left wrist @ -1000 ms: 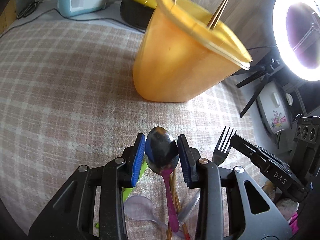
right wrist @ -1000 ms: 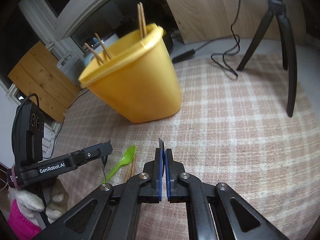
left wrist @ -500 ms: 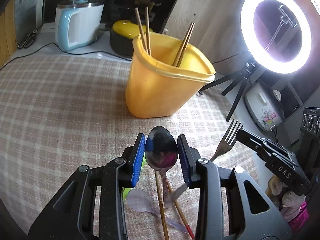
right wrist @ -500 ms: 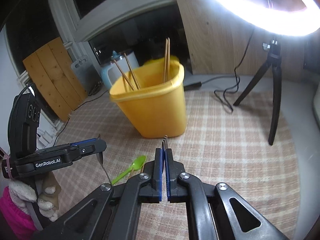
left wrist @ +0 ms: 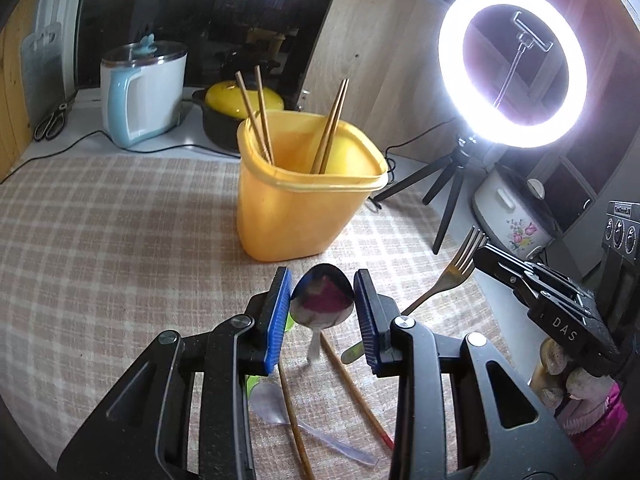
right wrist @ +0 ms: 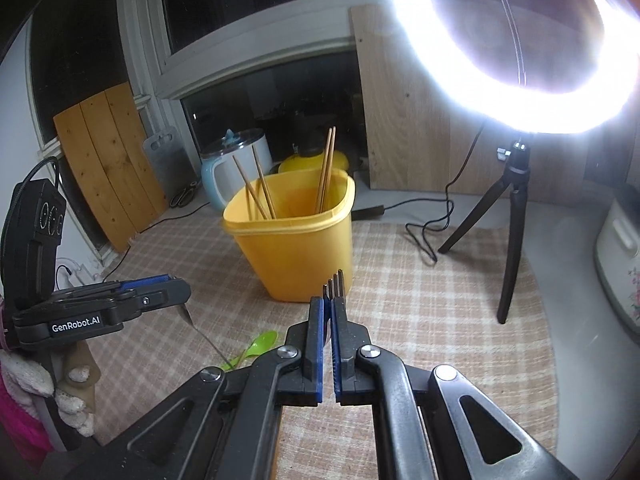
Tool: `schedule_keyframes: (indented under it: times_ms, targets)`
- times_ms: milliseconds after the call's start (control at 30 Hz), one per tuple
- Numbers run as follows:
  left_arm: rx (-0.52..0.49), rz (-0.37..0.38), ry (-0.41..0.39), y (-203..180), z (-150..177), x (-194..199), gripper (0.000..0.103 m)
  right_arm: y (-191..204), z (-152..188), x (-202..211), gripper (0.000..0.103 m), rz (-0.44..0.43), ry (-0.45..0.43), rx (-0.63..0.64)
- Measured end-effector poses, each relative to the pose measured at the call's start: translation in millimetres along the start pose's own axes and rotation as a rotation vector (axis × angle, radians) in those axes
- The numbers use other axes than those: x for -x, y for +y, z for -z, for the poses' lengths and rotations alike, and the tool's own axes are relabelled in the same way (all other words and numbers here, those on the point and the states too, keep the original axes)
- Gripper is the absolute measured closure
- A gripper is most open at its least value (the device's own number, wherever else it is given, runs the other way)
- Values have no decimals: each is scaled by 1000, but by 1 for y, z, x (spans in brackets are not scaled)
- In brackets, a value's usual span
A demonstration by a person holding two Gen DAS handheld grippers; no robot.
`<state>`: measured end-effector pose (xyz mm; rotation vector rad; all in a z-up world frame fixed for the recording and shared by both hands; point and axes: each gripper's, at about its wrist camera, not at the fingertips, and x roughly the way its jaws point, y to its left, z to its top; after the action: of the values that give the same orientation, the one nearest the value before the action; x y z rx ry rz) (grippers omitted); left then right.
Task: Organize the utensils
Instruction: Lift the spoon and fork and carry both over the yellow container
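Two grippers, left gripper (left wrist: 322, 307) jaws grasping spoon (left wrist: 322, 300), right gripper (right wrist: 331, 312) jaws clamping fork (right wrist: 334, 283)

My left wrist cam is sitting above the checked tablecloth (left wrist: 100, 248), looking forward and slightly down at the yellow bin (left wrist: 296, 208), fairly near. My right wrist cam is looking at the same bin from further right and a bit further back. Both are sharing the bin, ring light (left wrist: 512, 64) and kettle (left wrist: 140, 92); each is catching the opposite gripper at frame edge.
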<state>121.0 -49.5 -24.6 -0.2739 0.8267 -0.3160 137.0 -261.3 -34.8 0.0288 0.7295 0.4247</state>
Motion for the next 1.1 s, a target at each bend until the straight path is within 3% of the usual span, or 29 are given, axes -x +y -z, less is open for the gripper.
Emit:
schedule_keyframes:
  times_ms: [500,1100]
  targets:
    - [-27,61,-80,-8,-30,37,72,7,-32,41,103,23,-134,23]
    - [-57,64,-252,-9,-113,76,72,8,-99,68,103,50,-286,30]
